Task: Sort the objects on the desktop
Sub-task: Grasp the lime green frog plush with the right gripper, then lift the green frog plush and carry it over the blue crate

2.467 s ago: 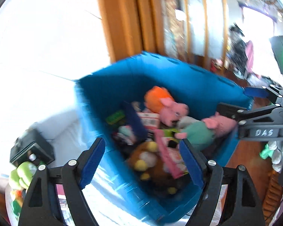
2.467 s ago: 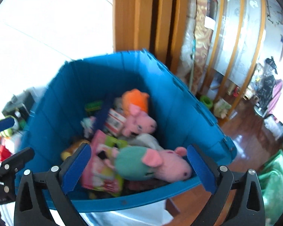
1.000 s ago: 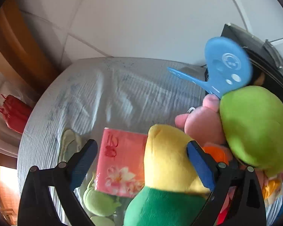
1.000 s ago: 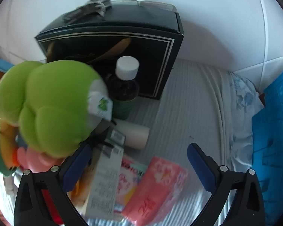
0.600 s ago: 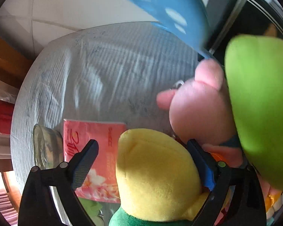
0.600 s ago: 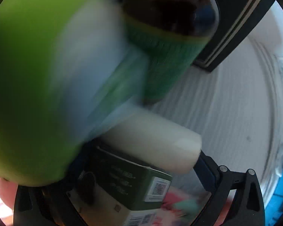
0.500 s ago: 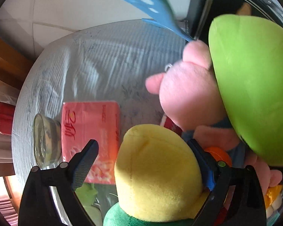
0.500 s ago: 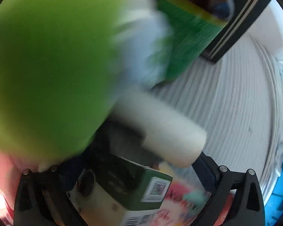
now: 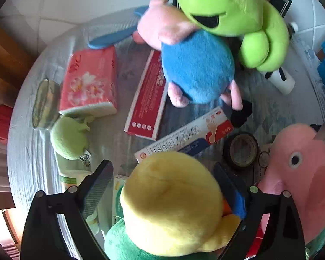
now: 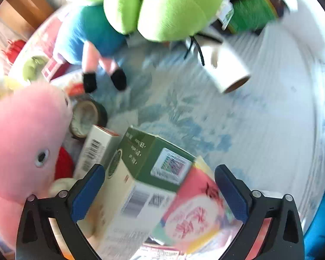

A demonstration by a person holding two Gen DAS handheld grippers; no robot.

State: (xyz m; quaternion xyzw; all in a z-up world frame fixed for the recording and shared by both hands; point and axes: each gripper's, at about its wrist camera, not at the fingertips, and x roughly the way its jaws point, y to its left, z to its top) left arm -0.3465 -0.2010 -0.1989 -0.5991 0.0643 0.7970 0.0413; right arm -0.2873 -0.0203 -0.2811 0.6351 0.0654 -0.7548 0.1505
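My left gripper (image 9: 163, 186) is open, its fingers either side of a yellow-headed plush in a green top (image 9: 171, 203); whether they touch it I cannot tell. Beyond it lie a white and blue box (image 9: 184, 138), a red box (image 9: 147, 95), a pink tissue pack (image 9: 88, 82), a blue-bodied pink pig plush (image 9: 195, 65) and a big green plush (image 9: 231, 15). My right gripper (image 10: 160, 188) is open over a green and white box (image 10: 140, 179) and a pink tissue pack (image 10: 195, 212). The blue-bodied pig plush (image 10: 91, 32) and big green plush (image 10: 162, 6) lie beyond.
A round table with a pale cloth (image 10: 270, 108) holds the clutter. A large pink pig plush (image 9: 303, 169) (image 10: 26, 134), a tape roll (image 9: 241, 150), a white roll (image 10: 225, 71), a green-labelled bottle (image 10: 251, 10) and a small green plush (image 9: 69, 138) are here. A blue bin (image 10: 322, 223) stands at the right edge.
Both grippers left the blue bin and swung over the cluttered table. The left one has pulled back, showing more of the table; the right one has moved from the big green plush to the boxes.
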